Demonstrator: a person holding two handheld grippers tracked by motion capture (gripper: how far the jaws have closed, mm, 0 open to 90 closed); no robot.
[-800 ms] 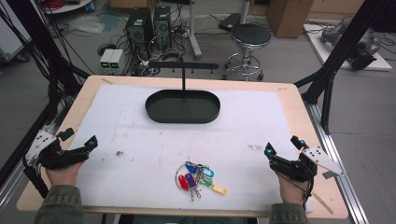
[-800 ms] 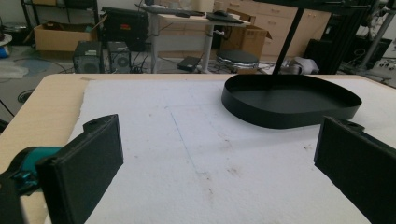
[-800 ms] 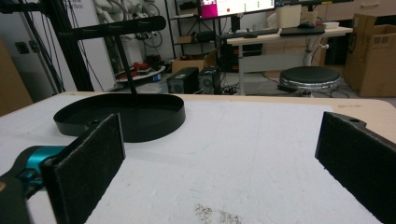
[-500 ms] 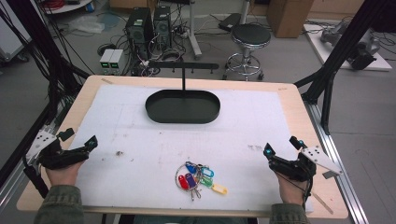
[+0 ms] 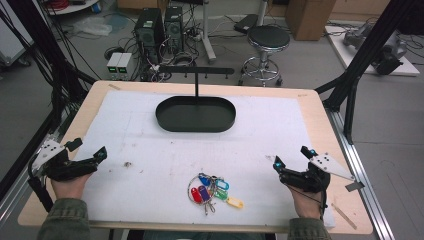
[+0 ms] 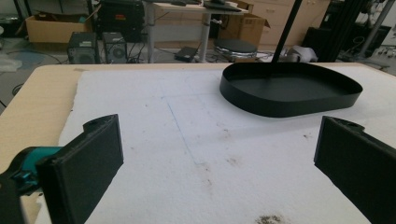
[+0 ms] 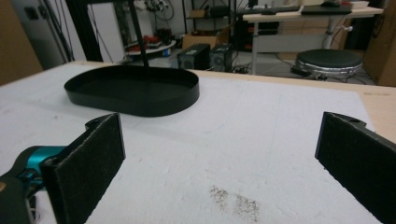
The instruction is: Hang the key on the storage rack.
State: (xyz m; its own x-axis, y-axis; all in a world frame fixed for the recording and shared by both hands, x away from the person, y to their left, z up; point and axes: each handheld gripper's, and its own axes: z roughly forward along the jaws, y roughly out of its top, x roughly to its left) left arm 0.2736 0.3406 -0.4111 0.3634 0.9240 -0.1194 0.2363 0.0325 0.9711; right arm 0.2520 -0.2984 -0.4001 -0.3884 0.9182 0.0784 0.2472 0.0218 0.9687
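White foam sheeting is spread over most of the wooden tabletop, with bare wood left showing along the edges. Near the far middle of the sheet a black oval tray is set, and from its far side a thin black post rises to a short crossbar. The same tray is seen ahead and to the right in the left gripper view, and the tray is seen ahead and to the left in the right gripper view; its inside looks bare in both.

A bunch of keys with coloured tags is laid on the sheet near the front edge, about midway between the two hands and well apart from the tray. Red, blue, green and yellow tags can be made out on the ring.

The left tool is held low at the left edge of the sheet, its jaws spread wide with nothing between them, as is confirmed in the left gripper view, where bare stained foam lies between the two black pads. The right tool is held near the right front corner, likewise released and holding nothing; in the right gripper view a dark smudge on the foam is seen between its pads.

Behind the tabletop, a round stool and computer cases are seen on the floor.
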